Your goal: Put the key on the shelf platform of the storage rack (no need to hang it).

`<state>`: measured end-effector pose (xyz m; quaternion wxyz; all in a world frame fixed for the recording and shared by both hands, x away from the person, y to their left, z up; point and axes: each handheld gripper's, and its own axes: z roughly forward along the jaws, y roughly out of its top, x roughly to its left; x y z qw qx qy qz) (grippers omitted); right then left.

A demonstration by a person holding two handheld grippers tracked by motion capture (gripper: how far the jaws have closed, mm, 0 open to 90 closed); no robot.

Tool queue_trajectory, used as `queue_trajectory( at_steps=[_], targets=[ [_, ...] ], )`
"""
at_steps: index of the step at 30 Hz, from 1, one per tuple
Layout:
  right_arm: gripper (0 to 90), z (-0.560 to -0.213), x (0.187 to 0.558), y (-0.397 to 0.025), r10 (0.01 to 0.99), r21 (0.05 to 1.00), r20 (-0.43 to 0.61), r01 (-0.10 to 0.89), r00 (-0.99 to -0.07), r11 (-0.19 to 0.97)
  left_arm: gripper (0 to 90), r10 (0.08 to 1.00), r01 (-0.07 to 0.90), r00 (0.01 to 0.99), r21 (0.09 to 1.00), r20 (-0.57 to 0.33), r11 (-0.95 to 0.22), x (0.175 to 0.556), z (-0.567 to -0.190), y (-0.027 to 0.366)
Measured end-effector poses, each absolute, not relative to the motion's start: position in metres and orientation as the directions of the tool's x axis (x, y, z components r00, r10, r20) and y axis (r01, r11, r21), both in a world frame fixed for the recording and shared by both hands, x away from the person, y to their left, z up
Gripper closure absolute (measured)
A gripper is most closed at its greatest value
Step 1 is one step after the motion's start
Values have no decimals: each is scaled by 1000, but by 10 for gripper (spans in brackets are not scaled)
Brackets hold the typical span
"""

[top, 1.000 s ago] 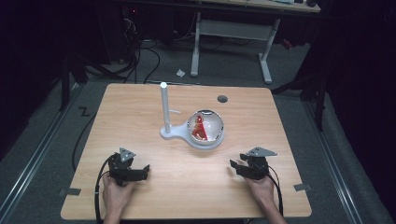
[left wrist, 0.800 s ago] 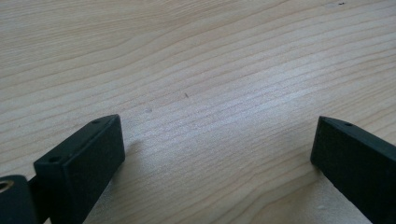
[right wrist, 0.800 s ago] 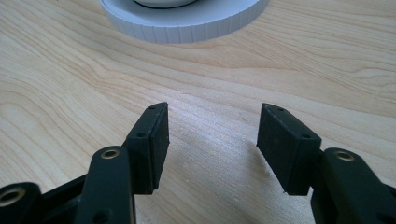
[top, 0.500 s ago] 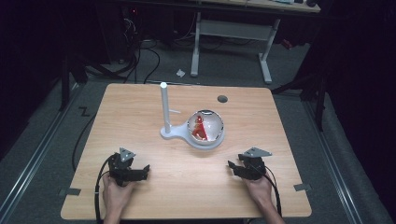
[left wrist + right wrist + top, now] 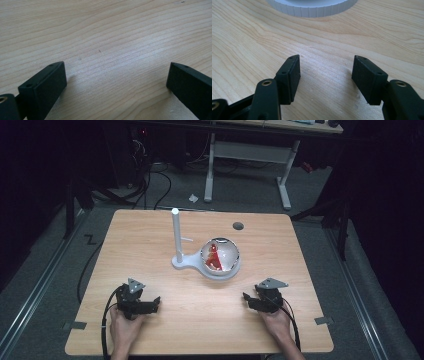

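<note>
a light wooden table (image 5: pixel 150 235) takes up the middle of the high view, with dark floor, cables and a grey desk frame (image 5: pixel 247 155) beyond its far edge at the top of the frame. just above the centre of the table stands a white stand (image 5: pixel 187 262): a flat base with an upright white post (image 5: pixel 176 235) rising from its left end. on the right part of that base sits a clear globe (image 5: pixel 220 256) with a small red figure (image 5: pixel 214 256) inside it. a small dark round hole (image 5: pixel 238 225) shows in the table top, up and to the right of the globe.

in the lower left of the high view a hand (image 5: pixel 125 330) holds the left gripper (image 5: pixel 150 304) low over the table, well apart from the stand. in the left gripper view its two black jaws are spread wide, with bare wood grain between them.

in the lower right a hand (image 5: pixel 277 327) holds the right gripper (image 5: pixel 248 300), also near the front edge. in the right gripper view its jaws stand apart with nothing between them, and the ribbed white rim of the stand's base (image 5: pixel 312 7) curves across the top of the frame, a little ahead of the jaw tips.
</note>
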<state>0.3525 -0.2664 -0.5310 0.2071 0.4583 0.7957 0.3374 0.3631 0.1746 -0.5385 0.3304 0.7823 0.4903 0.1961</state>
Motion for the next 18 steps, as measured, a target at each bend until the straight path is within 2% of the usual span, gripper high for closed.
queue_trajectory(
  at_steps=[18],
  targets=[
    [338,-531,351,-266,873,721,-19,598,-488,350,31,897,638,442,709,-17,-301,363,-538,175]
  ],
)
